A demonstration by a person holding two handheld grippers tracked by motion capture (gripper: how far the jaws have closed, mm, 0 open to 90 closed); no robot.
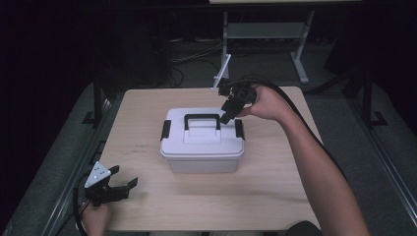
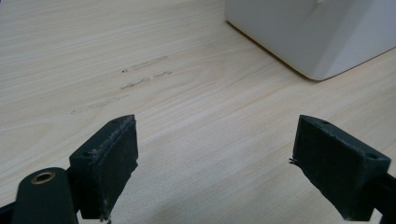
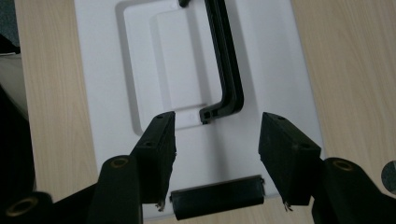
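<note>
white lidded storage box (image 1: pixel 202 141) mid-table (image 1: pixel 275 187), black carry handle (image 1: pixel 201 118) flat on the lid, 2 black latches (image 3: pixel 217 196) at the ends. right gripper (image 1: pixel 230 111) above the box's right end, fingers (image 3: pixel 156 151) spread apart over that latch, gripping nothing. left gripper (image 1: pixel 123 188) low at the near-left table corner, fingers (image 2: pixel 109 158) wide apart, empty.

A light wood counter (image 1: pixel 147 137) fills the middle of the high view, its grain running side to side. A white box (image 1: pixel 202 142) with a black handle (image 1: pixel 202 118) and black end latches sits directly on it, just above frame centre. Faint scuff marks (image 1: pixel 140 149) show left of the box.
</note>
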